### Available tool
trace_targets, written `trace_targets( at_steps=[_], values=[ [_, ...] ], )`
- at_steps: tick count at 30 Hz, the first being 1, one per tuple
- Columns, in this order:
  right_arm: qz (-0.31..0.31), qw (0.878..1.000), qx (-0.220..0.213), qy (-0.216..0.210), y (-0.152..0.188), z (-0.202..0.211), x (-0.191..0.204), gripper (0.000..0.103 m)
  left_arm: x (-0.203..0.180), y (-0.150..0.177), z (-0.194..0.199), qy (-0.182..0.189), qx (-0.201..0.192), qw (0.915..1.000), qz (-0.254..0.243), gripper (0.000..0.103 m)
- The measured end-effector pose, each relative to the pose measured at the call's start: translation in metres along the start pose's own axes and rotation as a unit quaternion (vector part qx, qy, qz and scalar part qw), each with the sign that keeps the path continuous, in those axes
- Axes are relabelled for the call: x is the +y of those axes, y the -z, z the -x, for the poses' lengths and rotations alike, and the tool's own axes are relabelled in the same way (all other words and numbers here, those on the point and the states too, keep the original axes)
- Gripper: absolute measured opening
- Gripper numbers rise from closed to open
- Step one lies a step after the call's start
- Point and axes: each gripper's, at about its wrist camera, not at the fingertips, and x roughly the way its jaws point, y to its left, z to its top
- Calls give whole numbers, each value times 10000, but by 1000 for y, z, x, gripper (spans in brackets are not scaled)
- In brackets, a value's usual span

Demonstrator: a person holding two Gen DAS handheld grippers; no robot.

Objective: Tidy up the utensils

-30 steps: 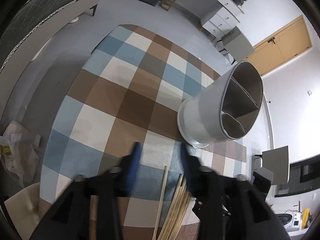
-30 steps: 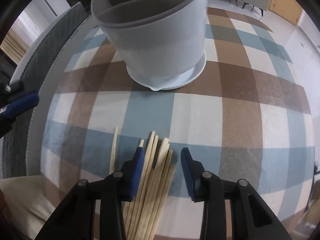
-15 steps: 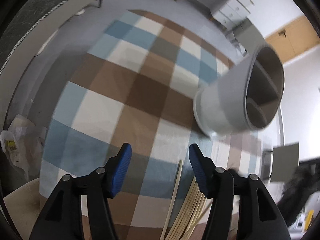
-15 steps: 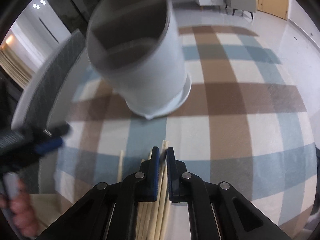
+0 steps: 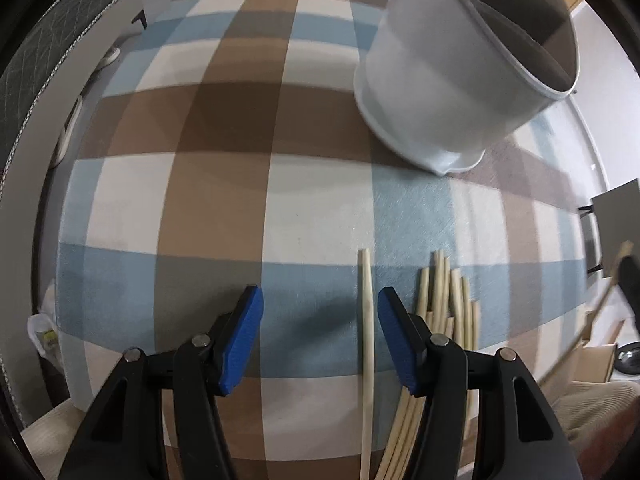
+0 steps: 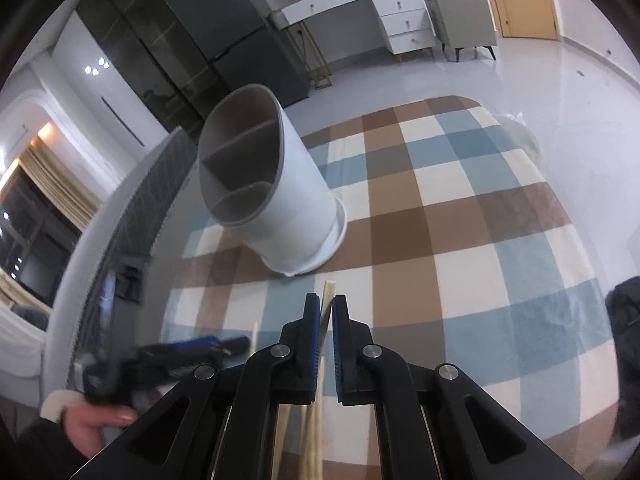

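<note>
- We see our right gripper [image 6: 326, 312] closed on a single chopstick [image 6: 328, 292], a slim pale wooden stick with a squared tip poking out just past the ribbed blue pads [image 6: 313, 320]
- Our left gripper [image 5: 316, 320] stands open over the cloth, its smooth blue pads [image 5: 242, 336] apart and pressing on nothing
- One loose chopstick [image 5: 367, 320] lies flat on the cloth between those fingers, close to the right-hand pad, and we cannot tell whether it touches it
- Just to the right of that gripper lies the bundle of chopsticks [image 5: 448, 296], thin, round-ended, cream-coloured sticks lying roughly parallel with uneven tips
- The utensil holder [image 6: 276, 196] is a white cylinder with a matte grey rim and a flared white base; thin walls split its grey inside into compartments, one with a curved wall
- It stands on the tablecloth [image 5: 224, 184], beyond the chopsticks and apart from them
- The cloth is a soft, faintly fibrous weave in large brown, blue and cream checks, covering a round table
- In the right wrist view we see a hand [image 6: 96, 424] wrapped round the black handle of the left gripper, blurred, at the lower left
</note>
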Motion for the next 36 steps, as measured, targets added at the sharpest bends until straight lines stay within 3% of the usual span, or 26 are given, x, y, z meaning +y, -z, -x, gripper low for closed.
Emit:
trace_targets(
  at_steps=[6, 10, 14, 18, 20, 25, 29, 32, 33, 36],
  values=[
    [-71, 9997, -147, -187, -2, 9, -4, 5, -28, 4, -9, -731, -47, 9956, -591, 49],
    [-154, 9991, -239, -303, -5, 18, -5, 5, -33, 4, -12, -734, 83, 9964, -409, 30],
    [-135, 9986, -398, -309, -6, 28, -6, 5, -37, 4, -14, -678, 242, 9971, -255, 2],
    [-112, 9984, -488, -281, -6, 36, -9, 5, -37, 2, -16, -671, 155, 9974, -208, 2],
    [-102, 9982, -537, -257, -4, 40, -10, 5, -34, 4, -10, -754, -112, 9969, -204, 1],
    [18, 9973, -693, -228, 0, 50, -5, 4, -36, 12, 32, -461, -996, 9937, -244, 1],
    [259, 9955, -884, -222, 5, 61, 8, 4, -40, 30, 70, -208, -1687, 9846, -419, 1],
    [474, 9931, -1052, -215, 10, 69, 19, 4, -46, 34, 89, -23, -2081, 9771, -451, 1],
    [544, 9923, -1092, -194, 13, 72, 23, 4, -50, 22, 90, -3, -2162, 9752, -468, 1],
    [694, 9914, -1100, -116, 20, 73, 33, 4, -49, 29, 95, 61, -2323, 9713, -499, 1]
  ],
)
